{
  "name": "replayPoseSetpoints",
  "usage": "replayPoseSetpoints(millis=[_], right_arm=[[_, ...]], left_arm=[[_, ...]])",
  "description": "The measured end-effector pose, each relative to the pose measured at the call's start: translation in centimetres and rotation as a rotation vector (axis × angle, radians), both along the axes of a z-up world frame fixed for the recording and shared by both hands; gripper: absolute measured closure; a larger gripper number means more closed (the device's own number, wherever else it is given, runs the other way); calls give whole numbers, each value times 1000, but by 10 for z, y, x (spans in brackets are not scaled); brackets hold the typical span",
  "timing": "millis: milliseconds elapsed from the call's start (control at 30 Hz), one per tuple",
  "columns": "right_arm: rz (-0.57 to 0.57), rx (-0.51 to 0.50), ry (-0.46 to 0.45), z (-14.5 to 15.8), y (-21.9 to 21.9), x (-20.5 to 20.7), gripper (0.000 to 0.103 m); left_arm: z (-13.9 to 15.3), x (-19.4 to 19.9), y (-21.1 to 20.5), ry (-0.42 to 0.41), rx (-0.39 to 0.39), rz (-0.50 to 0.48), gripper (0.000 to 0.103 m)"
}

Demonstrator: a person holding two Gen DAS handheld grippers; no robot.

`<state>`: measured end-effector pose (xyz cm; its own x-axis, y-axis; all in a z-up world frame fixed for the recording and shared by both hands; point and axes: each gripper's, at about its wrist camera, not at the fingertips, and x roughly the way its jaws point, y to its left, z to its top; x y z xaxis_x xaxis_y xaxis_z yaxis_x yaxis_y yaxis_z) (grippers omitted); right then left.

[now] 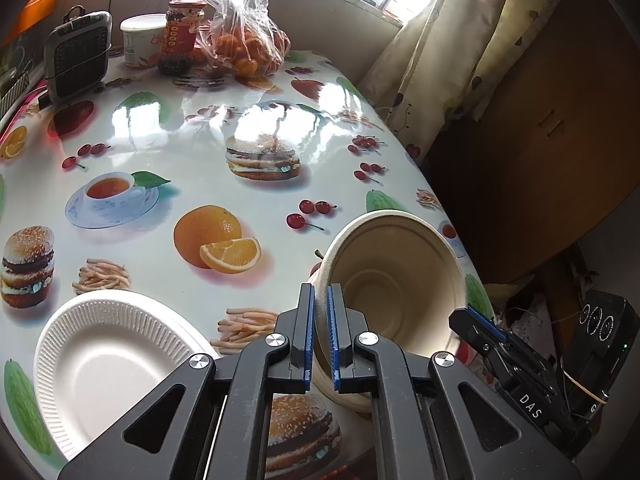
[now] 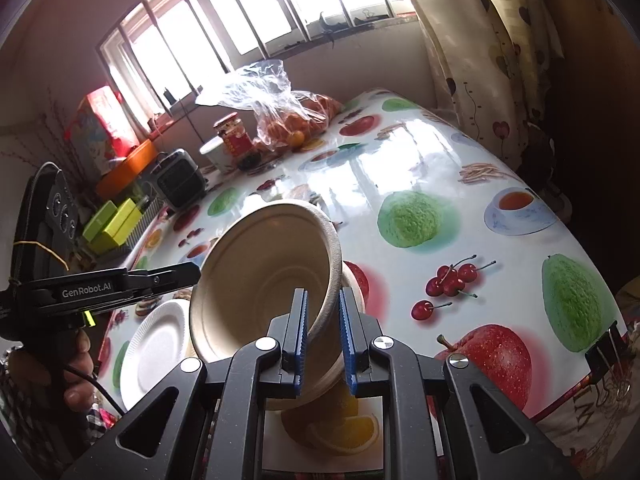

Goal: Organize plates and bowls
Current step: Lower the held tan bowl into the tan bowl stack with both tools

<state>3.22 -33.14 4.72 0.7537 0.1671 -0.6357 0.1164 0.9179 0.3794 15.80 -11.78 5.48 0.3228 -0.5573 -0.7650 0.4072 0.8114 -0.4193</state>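
A beige paper bowl (image 1: pixel 396 280) is held tilted above the table by both grippers, its opening facing the cameras. My left gripper (image 1: pixel 320 332) is shut on the bowl's rim at one side. My right gripper (image 2: pixel 323 340) is shut on the rim at the opposite side; the bowl also fills the middle of the right wrist view (image 2: pixel 264 280). A second beige bowl (image 2: pixel 354 280) seems nested under it, partly hidden. A white ribbed paper plate (image 1: pixel 108 364) lies on the table left of the left gripper; it also shows in the right wrist view (image 2: pixel 156 352).
The table has a glossy fruit-and-burger print cloth (image 1: pixel 208 184). At its far end stand a bag of oranges (image 1: pixel 248 48), a red jar (image 1: pixel 182 36), a white tub (image 1: pixel 140 40) and a small heater (image 1: pixel 78 56). A curtain (image 1: pixel 440 64) and dark cabinet (image 1: pixel 552 128) are to the right.
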Motion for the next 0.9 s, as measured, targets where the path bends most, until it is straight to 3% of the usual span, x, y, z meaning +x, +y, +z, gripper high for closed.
replayPoseSetpoints(millis=[900], right_arm=[[-2,8,36,-17,2,1,86]], left_arm=[[-21,-4,-1,38,26,6,97]])
